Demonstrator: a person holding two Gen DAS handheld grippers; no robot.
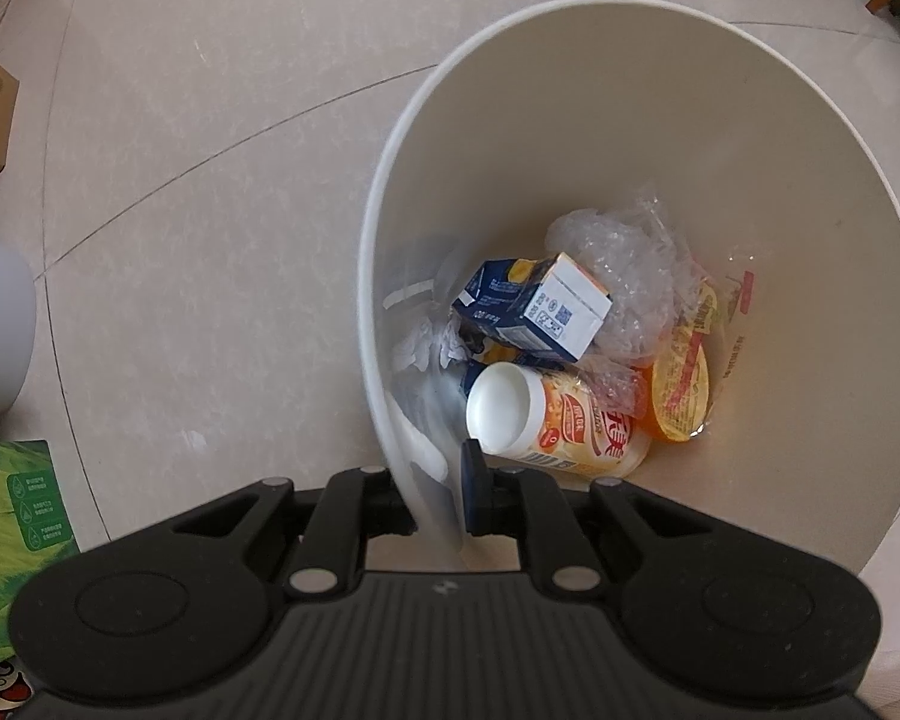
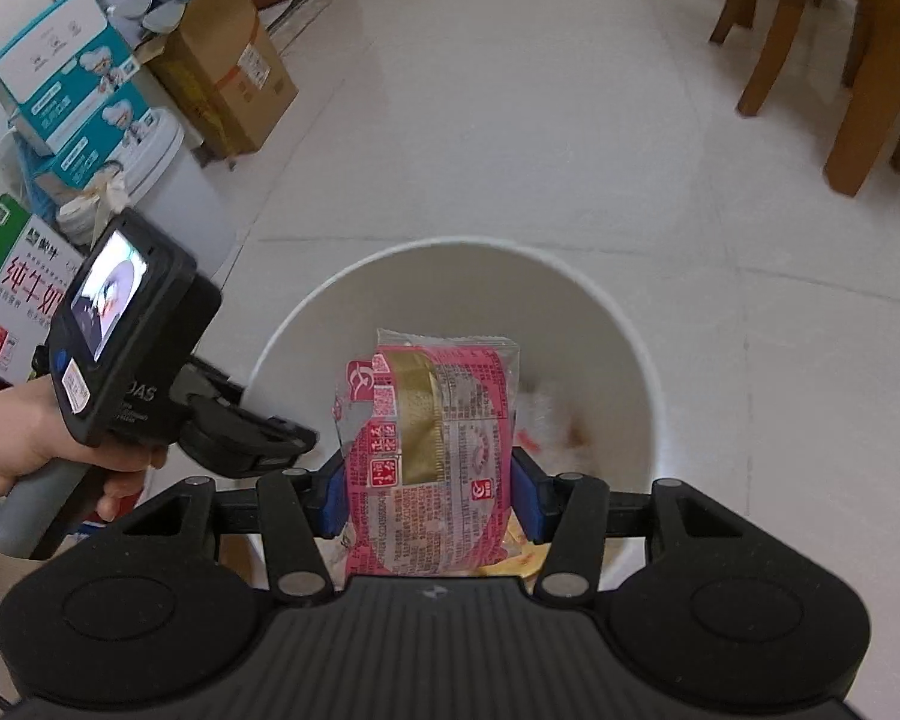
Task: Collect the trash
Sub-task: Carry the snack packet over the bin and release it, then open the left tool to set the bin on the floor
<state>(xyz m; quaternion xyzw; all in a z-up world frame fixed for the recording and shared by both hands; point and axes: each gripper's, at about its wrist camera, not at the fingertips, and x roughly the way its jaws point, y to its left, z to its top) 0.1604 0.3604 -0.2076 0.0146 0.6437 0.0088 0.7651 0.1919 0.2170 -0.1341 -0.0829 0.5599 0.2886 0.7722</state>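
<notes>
Bin (image 1: 570,138) already holds milk carton (image 1: 534,309), bottle (image 1: 561,420), orange cup lid (image 1: 681,387), crumpled plastic. R gripper (image 2: 429,495) pinches pink snack wrapper (image 2: 432,456) right over bin opening, angled steeply down; drop not yet done (likely next). L gripper (image 1: 438,495) pressed together on bin's near rim, pointing straight down, held by a hand (image 2: 36,438).

"纯牛奶" — green milk carton (image 2: 12,276), "3.2" — its red corner label

Both wrist cams looking down into white bin (image 1: 570,120)
Left sitting closer at rim; right (image 2: 630,324) hovering higher, tilted forward.
</notes>
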